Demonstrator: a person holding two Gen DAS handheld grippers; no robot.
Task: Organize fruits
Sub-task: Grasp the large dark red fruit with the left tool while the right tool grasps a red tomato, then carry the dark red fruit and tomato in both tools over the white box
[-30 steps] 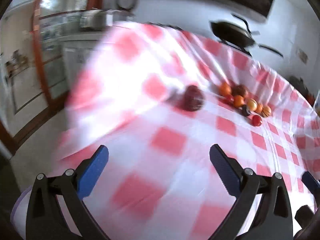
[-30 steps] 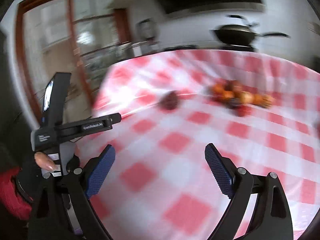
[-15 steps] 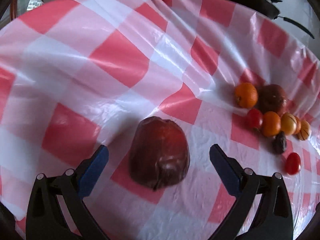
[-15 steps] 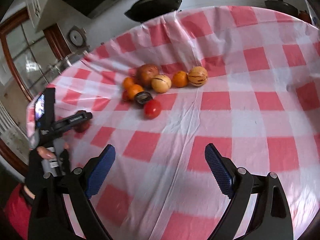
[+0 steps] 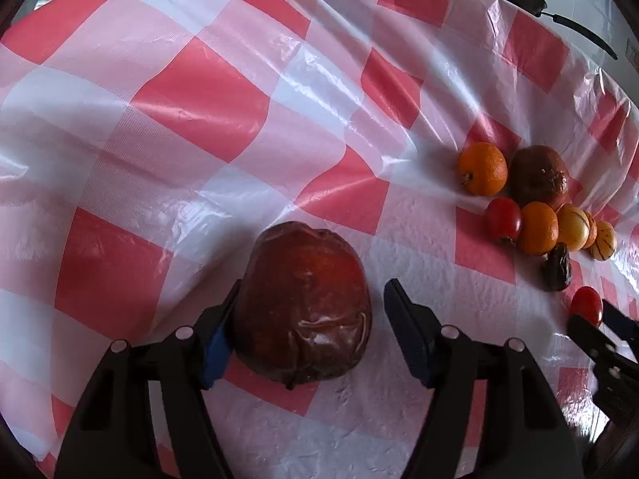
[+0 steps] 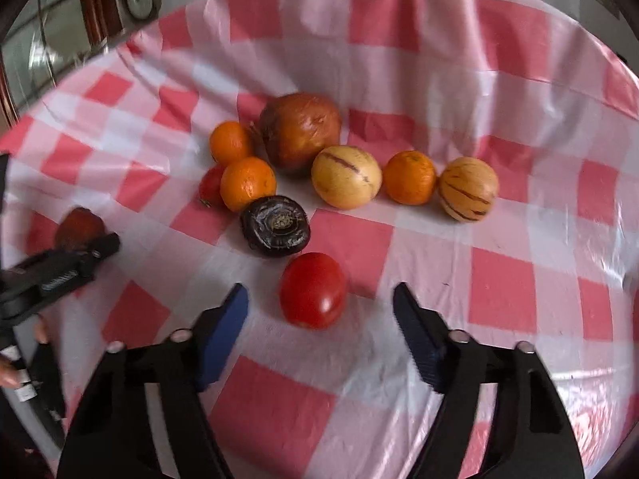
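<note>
The left gripper (image 5: 309, 311), its jaws just narrowed, is set astride the large dark-red fruit (image 5: 303, 307) on the bench (image 5: 191, 92); only the left pad touches. The right gripper (image 6: 319, 311), jaws likewise just narrowed, flanks the red tomato (image 6: 312, 289) with gaps either side.

A large dark red wrinkled fruit (image 5: 303, 307) lies apart on the checked cloth, while a red tomato (image 6: 312, 289) sits just before a cluster of three oranges (image 6: 247, 183), two striped yellow melons (image 6: 346, 177), a brown round fruit (image 6: 300, 129), a second tomato (image 6: 211, 186) and a shrivelled black fruit (image 6: 275, 226).
</note>
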